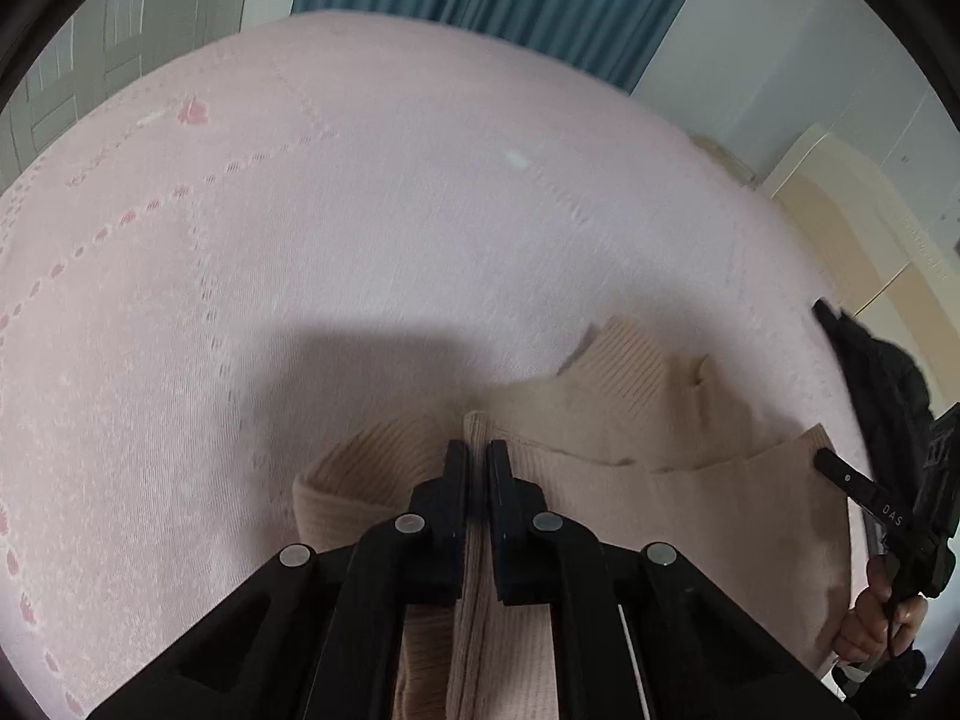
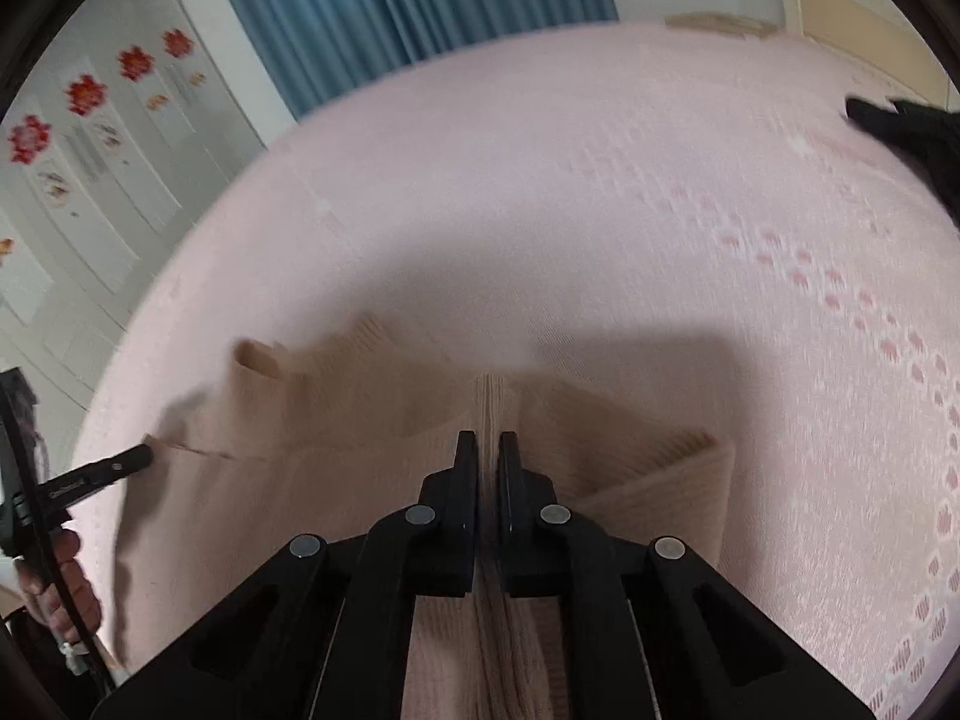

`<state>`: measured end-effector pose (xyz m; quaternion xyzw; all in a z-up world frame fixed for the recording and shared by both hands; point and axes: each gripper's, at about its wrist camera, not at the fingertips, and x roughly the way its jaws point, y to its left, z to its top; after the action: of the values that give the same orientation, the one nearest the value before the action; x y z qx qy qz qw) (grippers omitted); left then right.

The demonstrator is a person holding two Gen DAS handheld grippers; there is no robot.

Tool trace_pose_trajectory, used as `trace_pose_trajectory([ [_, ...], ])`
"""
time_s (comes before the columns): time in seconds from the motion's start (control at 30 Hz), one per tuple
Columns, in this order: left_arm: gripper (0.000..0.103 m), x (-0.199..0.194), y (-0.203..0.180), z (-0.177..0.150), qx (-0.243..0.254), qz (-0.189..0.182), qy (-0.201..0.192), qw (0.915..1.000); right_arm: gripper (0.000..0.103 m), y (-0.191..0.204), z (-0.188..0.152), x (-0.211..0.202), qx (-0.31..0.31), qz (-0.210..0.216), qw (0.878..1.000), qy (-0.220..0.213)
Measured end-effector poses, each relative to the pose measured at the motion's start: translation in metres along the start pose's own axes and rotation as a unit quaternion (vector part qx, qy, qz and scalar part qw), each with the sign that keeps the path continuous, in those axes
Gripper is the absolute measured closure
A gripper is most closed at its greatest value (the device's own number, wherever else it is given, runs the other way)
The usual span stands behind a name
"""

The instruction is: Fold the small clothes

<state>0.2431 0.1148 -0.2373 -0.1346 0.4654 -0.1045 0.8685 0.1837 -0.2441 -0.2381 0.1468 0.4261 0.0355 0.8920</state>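
Beige ribbed sweater lies on pink bedspread, partly bunched. Left gripper fingers nearly closed, pinching raised vertical fold of knit between them. Right gripper likewise clamped on narrow ridge of same sweater, fabric running up through gap between fingers. Cuffs splay outward both sides. Black garment well apart at bed edge.

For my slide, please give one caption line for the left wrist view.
Left tool shut on a ribbed beige garment over a pink bedspread.
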Motion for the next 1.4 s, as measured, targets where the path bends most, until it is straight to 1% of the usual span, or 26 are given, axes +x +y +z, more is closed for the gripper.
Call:
trace_pose_trajectory([
  [0.1, 0.096, 0.000, -0.001, 0.009, -0.002, -0.012, -0.007, 0.9999, 0.098, -0.002, 0.010, -0.008, 0.014, 0.019, 1.000, -0.018],
  [0.17, 0.096, 0.008, -0.002, 0.013, 0.001, -0.004, -0.001, 1.0000, 0.098, -0.006, 0.016, -0.005, 0.023, 0.020, 0.999, -0.020],
  [0.27, 0.096, 0.024, 0.000, 0.014, 0.000, 0.019, 0.014, 0.9997, 0.098, -0.009, 0.017, 0.011, 0.022, -0.010, 1.000, -0.007],
  [0.33, 0.096, 0.033, 0.001, 0.011, 0.005, 0.038, 0.026, 0.9989, 0.098, -0.011, 0.012, 0.027, 0.021, -0.034, 0.999, 0.019],
  [0.37, 0.096, 0.035, 0.002, 0.009, 0.007, 0.045, 0.031, 0.9985, 0.098, -0.012, 0.008, 0.039, 0.017, -0.059, 0.997, 0.041],
  [0.43, 0.094, 0.036, 0.005, 0.006, 0.000, 0.044, 0.033, 0.9985, 0.097, -0.010, 0.002, 0.047, 0.006, -0.075, 0.996, 0.054],
  [0.47, 0.093, 0.035, 0.006, 0.006, -0.004, 0.040, 0.034, 0.9986, 0.097, -0.007, 0.001, 0.043, -0.004, -0.078, 0.996, 0.042],
  [0.5, 0.093, 0.033, 0.008, 0.006, -0.013, 0.031, 0.036, 0.9988, 0.092, -0.005, 0.001, 0.041, -0.008, -0.079, 0.996, 0.042],
  [0.53, 0.091, 0.030, 0.011, 0.007, -0.021, 0.021, 0.038, 0.9988, 0.091, -0.002, 0.003, 0.038, -0.012, -0.081, 0.996, 0.047],
  [0.6, 0.078, 0.020, 0.017, 0.009, -0.037, 0.008, 0.041, 0.9984, 0.090, 0.003, 0.004, 0.028, -0.014, -0.082, 0.996, 0.043],
  [0.63, 0.075, 0.015, 0.018, 0.009, -0.040, 0.006, 0.036, 0.9985, 0.089, 0.006, 0.003, 0.024, -0.018, -0.083, 0.996, 0.040],
  [0.67, 0.066, 0.008, 0.020, 0.009, -0.041, 0.005, 0.027, 0.9988, 0.085, 0.013, 0.002, 0.016, -0.027, -0.083, 0.996, 0.033],
  [0.7, 0.053, 0.000, 0.022, 0.009, -0.040, 0.003, 0.018, 0.9990, 0.079, 0.022, -0.001, 0.007, -0.037, -0.082, 0.996, 0.024],
  [0.77, 0.042, -0.016, 0.027, 0.006, -0.037, -0.001, 0.003, 0.9993, 0.075, 0.036, -0.008, -0.007, -0.050, -0.072, 0.996, 0.014],
  [0.83, 0.041, -0.029, 0.032, 0.001, -0.035, -0.001, -0.002, 0.9994, 0.072, 0.055, -0.019, -0.018, -0.063, -0.051, 0.997, 0.017],
  [0.9, 0.041, -0.038, 0.039, -0.005, -0.036, 0.000, 0.002, 0.9993, 0.064, 0.074, -0.033, -0.026, -0.072, -0.030, 0.997, 0.020],
  [0.97, 0.041, -0.045, 0.047, -0.012, -0.037, 0.000, 0.007, 0.9993, 0.061, 0.095, -0.051, -0.029, -0.082, -0.007, 0.996, 0.026],
  [1.03, 0.041, -0.053, 0.056, -0.022, -0.038, 0.006, 0.008, 0.9992, 0.061, 0.110, -0.070, -0.025, -0.084, 0.009, 0.996, 0.035],
  [1.07, 0.041, -0.054, 0.060, -0.026, -0.039, 0.009, 0.008, 0.9991, 0.061, 0.114, -0.078, -0.022, -0.083, 0.009, 0.996, 0.040],
  [1.13, 0.041, -0.057, 0.071, -0.035, -0.048, 0.001, 0.014, 0.9988, 0.061, 0.119, -0.094, -0.008, -0.082, -0.016, 0.995, 0.056],
  [1.17, 0.041, -0.057, 0.076, -0.040, -0.053, -0.008, 0.021, 0.9983, 0.061, 0.120, -0.098, -0.003, -0.086, -0.029, 0.995, 0.051],
  [1.2, 0.041, -0.056, 0.078, -0.042, -0.054, -0.011, 0.025, 0.9982, 0.061, 0.123, -0.101, -0.003, -0.094, -0.040, 0.994, 0.034],
  [1.23, 0.041, -0.055, 0.081, -0.045, -0.053, -0.013, 0.028, 0.9981, 0.061, 0.127, -0.102, -0.002, -0.101, -0.050, 0.993, 0.026],
  [1.3, 0.041, -0.054, 0.086, -0.054, -0.053, -0.021, 0.031, 0.9979, 0.061, 0.131, -0.096, 0.005, -0.103, -0.067, 0.992, 0.028],
  [1.4, 0.041, -0.055, 0.092, -0.064, -0.060, -0.034, 0.037, 0.9969, 0.060, 0.131, -0.082, 0.017, -0.096, -0.079, 0.992, 0.031],
])
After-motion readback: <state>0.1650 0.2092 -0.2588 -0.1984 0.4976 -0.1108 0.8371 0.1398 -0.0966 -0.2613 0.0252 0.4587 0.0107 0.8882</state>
